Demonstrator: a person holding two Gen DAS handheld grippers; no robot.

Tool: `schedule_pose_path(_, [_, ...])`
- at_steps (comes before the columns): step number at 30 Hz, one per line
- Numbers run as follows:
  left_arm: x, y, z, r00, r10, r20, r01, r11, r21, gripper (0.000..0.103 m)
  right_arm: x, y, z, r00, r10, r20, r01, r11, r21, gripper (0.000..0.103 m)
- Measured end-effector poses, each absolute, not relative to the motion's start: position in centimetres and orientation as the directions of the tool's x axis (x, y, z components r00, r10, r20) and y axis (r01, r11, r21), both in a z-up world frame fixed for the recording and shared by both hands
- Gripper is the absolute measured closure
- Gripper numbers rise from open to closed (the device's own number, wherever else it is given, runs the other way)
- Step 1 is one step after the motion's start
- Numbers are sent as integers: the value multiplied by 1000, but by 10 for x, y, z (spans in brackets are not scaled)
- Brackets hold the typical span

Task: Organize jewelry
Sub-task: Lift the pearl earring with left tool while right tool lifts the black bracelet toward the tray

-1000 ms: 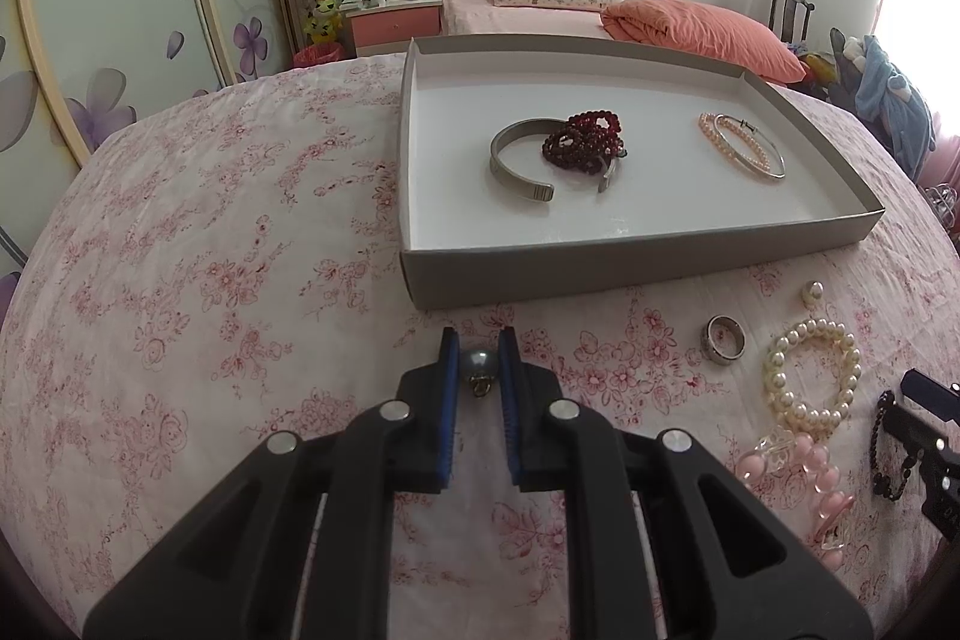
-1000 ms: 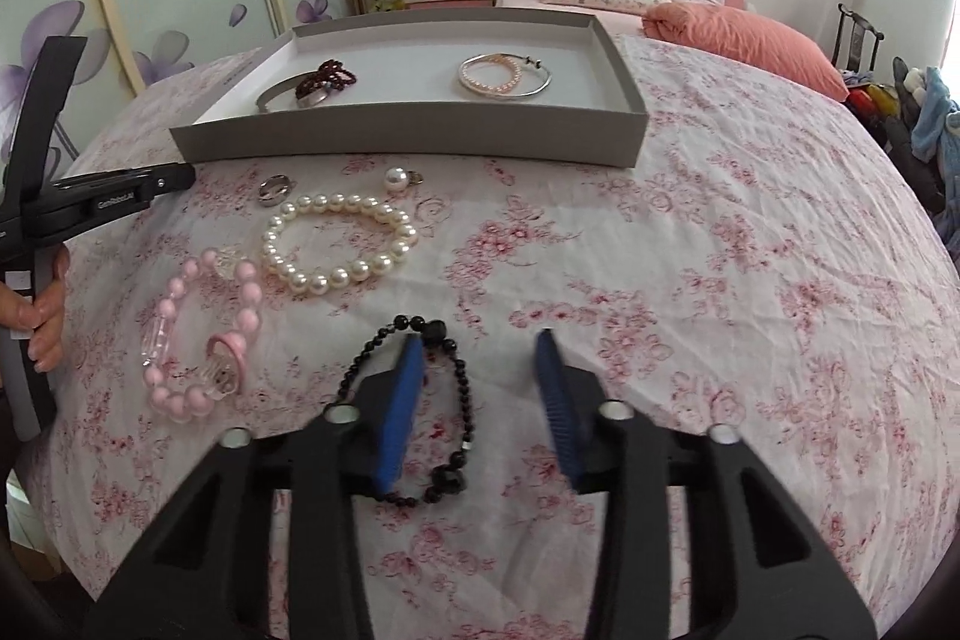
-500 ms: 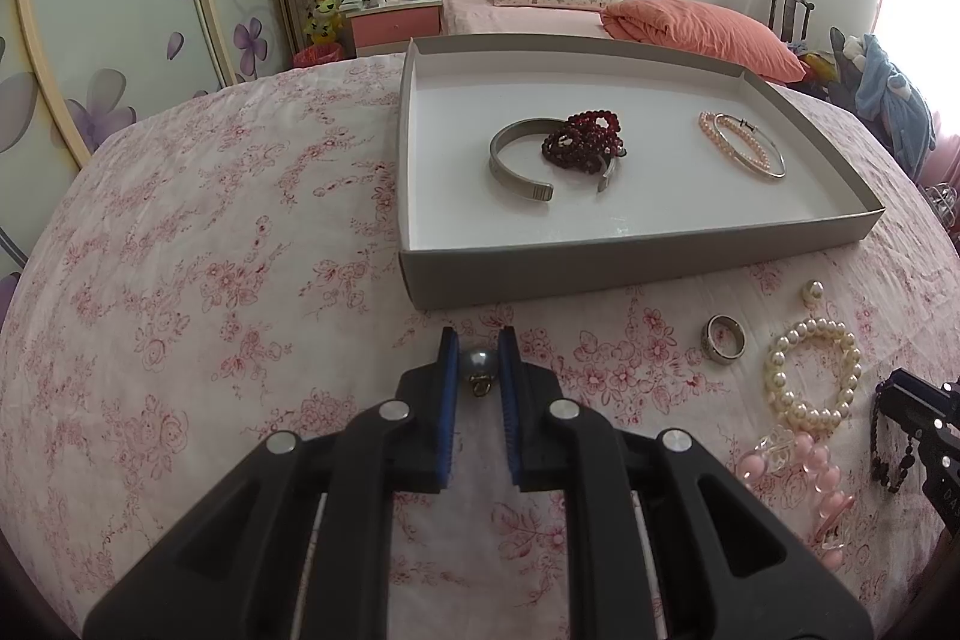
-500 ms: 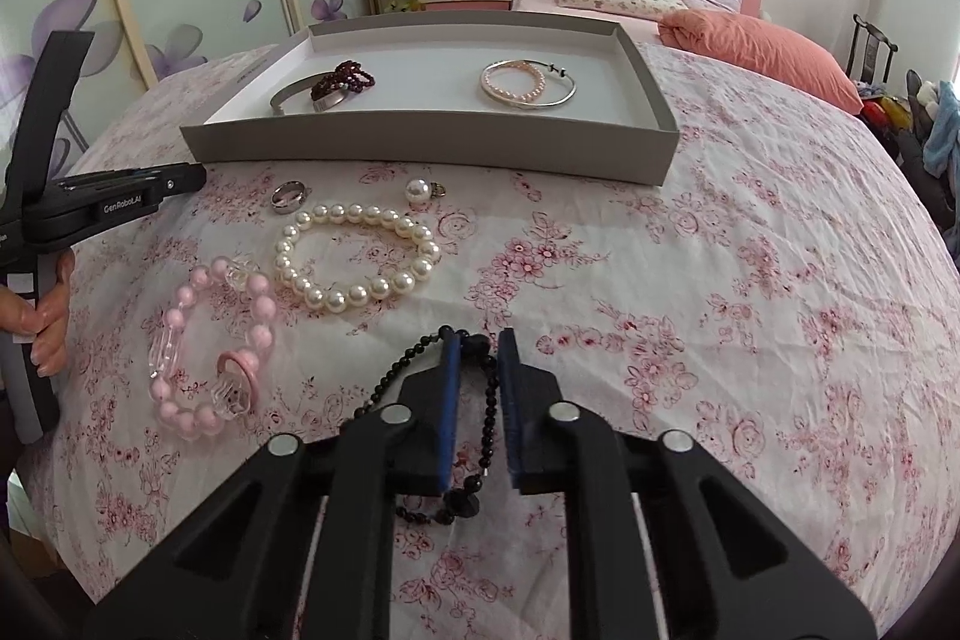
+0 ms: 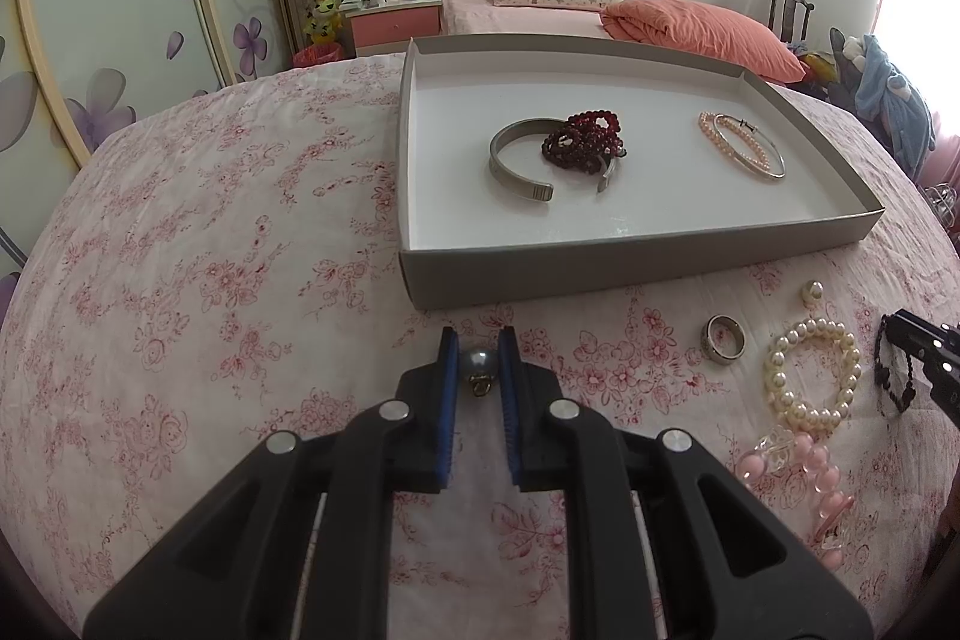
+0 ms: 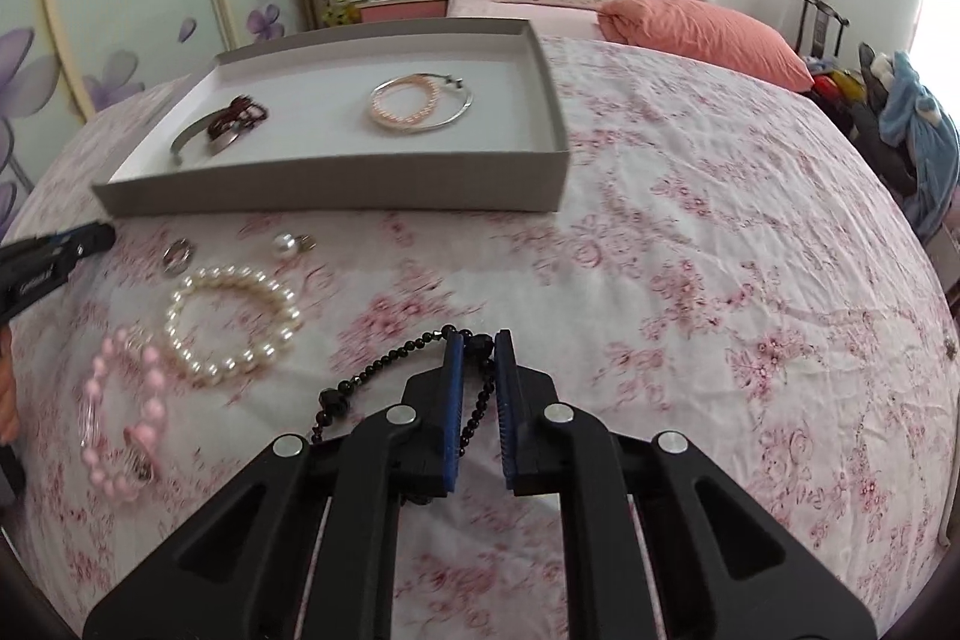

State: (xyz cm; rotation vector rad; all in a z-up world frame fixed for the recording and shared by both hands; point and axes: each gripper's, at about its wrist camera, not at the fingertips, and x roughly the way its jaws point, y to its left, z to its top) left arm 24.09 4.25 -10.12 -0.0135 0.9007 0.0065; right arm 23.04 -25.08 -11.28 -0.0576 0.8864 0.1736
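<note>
My left gripper (image 5: 478, 343) is shut on a grey pearl earring (image 5: 478, 363), just in front of the grey tray (image 5: 600, 256). My right gripper (image 6: 478, 345) is shut on a black bead bracelet (image 6: 384, 370) and holds it above the floral bedspread; the bracelet dangles to the left. The tray (image 6: 336, 193) holds a silver cuff (image 5: 510, 157), dark red beads (image 5: 585, 139), and a pink pearl bracelet with a silver bangle (image 5: 744, 145). On the spread lie a white pearl bracelet (image 6: 231, 328), a pink bead bracelet (image 6: 120, 430), a silver ring (image 6: 177, 256) and a white pearl earring (image 6: 287, 244).
The rounded bedspread surface falls away at the edges. A second bed with an orange pillow (image 5: 696, 34), a nightstand (image 5: 390, 19) and flower-patterned wardrobe doors (image 5: 120, 40) stand behind. A chair with clothes (image 6: 900, 112) is at the right.
My right gripper closed on the black bead bracelet, lifted it off the spread and moved toward the tray. My left gripper stayed still, holding the grey pearl earring.
</note>
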Motion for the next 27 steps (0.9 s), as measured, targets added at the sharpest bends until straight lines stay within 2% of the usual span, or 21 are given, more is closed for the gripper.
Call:
schedule_pose_path(15, [231,45,-97,640,-10,-768,-25,999,-34,89,218,-258,-89,690,214,-691,-190,975,111,92])
schedule_pose_path(27, [200,31,-54,756,-32,-654,-12,998,-63,89,209,-245,-57,755,272,-596,-231,962,146,92])
